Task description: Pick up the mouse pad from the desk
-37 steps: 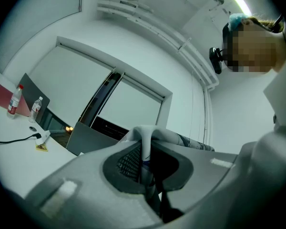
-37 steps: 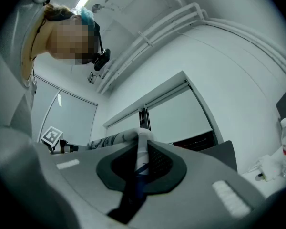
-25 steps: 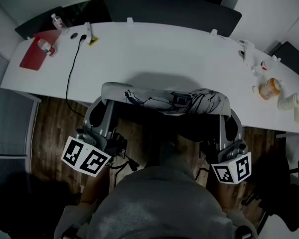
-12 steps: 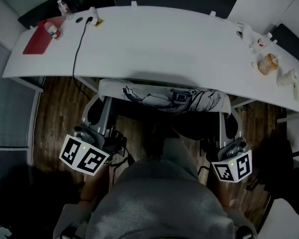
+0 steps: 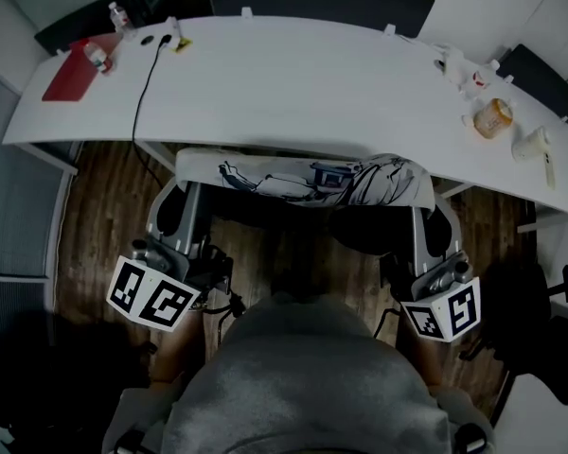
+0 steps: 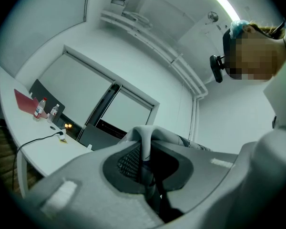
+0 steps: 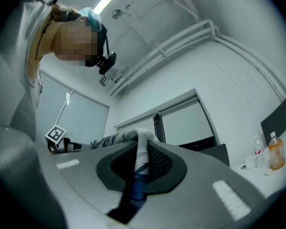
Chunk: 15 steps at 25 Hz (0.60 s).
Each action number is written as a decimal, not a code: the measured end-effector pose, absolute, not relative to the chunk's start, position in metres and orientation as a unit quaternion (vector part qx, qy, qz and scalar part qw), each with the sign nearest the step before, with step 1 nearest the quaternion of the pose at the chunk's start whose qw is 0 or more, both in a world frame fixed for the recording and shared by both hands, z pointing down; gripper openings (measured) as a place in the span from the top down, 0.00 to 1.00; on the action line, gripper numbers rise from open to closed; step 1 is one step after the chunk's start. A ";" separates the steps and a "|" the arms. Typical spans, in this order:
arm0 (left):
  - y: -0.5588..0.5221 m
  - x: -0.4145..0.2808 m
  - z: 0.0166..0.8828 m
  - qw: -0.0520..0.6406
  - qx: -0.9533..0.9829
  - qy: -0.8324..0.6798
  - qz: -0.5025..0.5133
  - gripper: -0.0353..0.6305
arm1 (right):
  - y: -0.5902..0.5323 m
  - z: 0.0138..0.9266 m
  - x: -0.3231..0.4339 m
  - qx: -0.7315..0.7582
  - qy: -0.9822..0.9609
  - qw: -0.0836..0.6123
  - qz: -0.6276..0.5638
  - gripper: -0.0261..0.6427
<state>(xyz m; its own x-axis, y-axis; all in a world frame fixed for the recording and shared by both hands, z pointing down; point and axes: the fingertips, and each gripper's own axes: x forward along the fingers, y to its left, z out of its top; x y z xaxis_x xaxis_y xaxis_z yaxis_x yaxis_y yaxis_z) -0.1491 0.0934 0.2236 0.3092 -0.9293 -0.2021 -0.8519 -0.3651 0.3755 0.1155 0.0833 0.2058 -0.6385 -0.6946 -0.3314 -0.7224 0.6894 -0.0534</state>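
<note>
Hanging between the two grippers, the floppy white mouse pad [image 5: 303, 180] printed with dark line drawings is now clear of the long white desk [image 5: 293, 83]. A second ago its far edge overlapped the desk's near rim. Now it lies wholly over the brown wooden floor [image 5: 99, 220], nearer the person, with a strip of floor showing between pad and desk.

The left gripper [image 5: 187, 192] holds the pad's left end and the right gripper [image 5: 421, 208] its right end. Each gripper view shows the jaws clamped on a bunched fold of the pad. The pad spans roughly level between them, sagging slightly.

I judge the pick-up itself done, since the pad is lifted off and carried. Where it should go the task does not say.

The containers have all stayed on the desk. At the far left, two small clear plastic bottles with red labels [image 5: 98, 57] stand by a flat red folder [image 5: 66, 83]; their contents are too small to make out. Towards the right end stands an orange bottle with a pale cap [image 5: 493, 117], which in the right gripper view looks filled with orange liquid. Near it, further right, a white container [image 5: 533, 145] lies on its side, and I cannot tell what it holds.
</note>
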 end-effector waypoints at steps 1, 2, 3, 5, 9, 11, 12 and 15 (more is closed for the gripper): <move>0.094 -0.146 0.223 0.098 0.802 -0.555 -0.196 0.91 | 0.083 0.206 0.119 -0.389 0.905 0.169 0.035 0.93; 0.095 -0.143 0.223 0.098 0.803 -0.555 -0.196 0.91 | 0.083 0.207 0.122 -0.389 0.905 0.169 0.029 0.93; 0.096 -0.140 0.224 0.099 0.803 -0.555 -0.194 0.91 | 0.083 0.208 0.125 -0.390 0.905 0.167 0.026 0.93; 0.099 -0.135 0.225 0.100 0.803 -0.556 -0.191 0.91 | 0.085 0.210 0.129 -0.390 0.905 0.165 0.022 0.93; 0.103 -0.137 0.226 0.102 0.799 -0.560 -0.195 0.91 | 0.089 0.212 0.127 -0.388 0.907 0.164 0.021 0.93; 0.104 -0.140 0.226 0.102 0.797 -0.562 -0.196 0.91 | 0.090 0.213 0.125 -0.387 0.907 0.162 0.024 0.93; 0.106 -0.140 0.227 0.101 0.797 -0.563 -0.196 0.91 | 0.091 0.214 0.124 -0.388 0.907 0.162 0.023 0.93; 0.110 -0.142 0.228 0.099 0.797 -0.564 -0.193 0.91 | 0.094 0.216 0.122 -0.389 0.906 0.165 0.019 0.93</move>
